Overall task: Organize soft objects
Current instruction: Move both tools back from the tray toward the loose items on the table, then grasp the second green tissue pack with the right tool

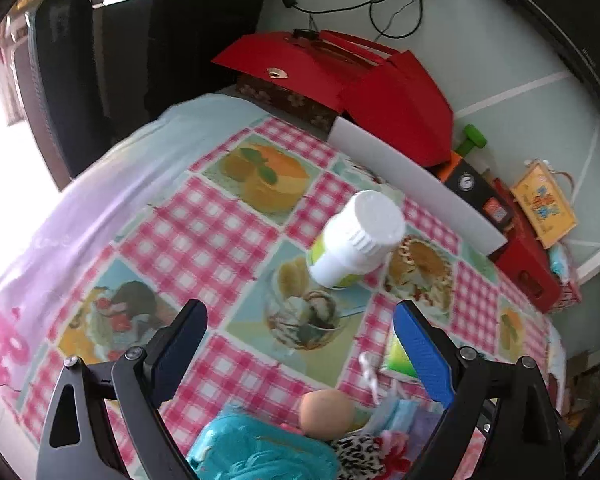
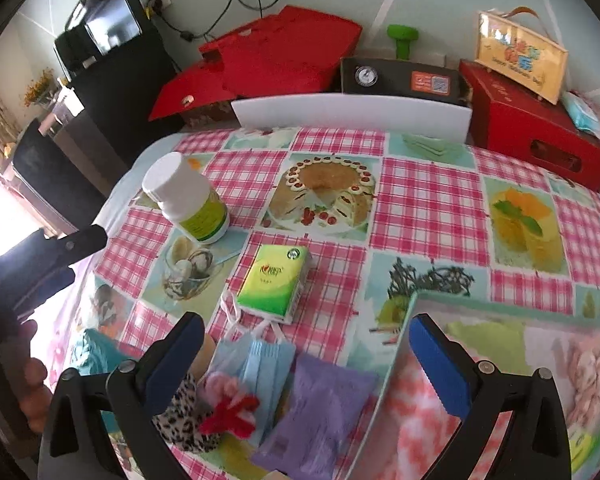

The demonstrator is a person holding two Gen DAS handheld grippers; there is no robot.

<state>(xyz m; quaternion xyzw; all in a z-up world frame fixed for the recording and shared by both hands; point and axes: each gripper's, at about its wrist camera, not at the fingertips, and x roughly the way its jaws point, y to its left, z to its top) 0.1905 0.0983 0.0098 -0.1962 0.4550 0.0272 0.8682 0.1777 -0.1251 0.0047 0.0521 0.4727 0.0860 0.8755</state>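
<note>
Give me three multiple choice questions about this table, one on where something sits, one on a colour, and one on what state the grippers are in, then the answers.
1. Where does the green tissue pack lie?
A. on the checked tablecloth
B. inside the red box
C. on top of the white bottle

2. What colour is the bottle's cap?
A. black
B. white
C. red

3. How do the two grippers stand?
A. both shut on the face mask
B. left shut on the bottle, right open
C. both open and holding nothing

Answers:
1 A: the green tissue pack lies flat on the tablecloth, beyond the blue face mask.
2 B: the bottle has a white cap.
3 C: the left gripper and the right gripper each show spread fingers with nothing between them.
</note>
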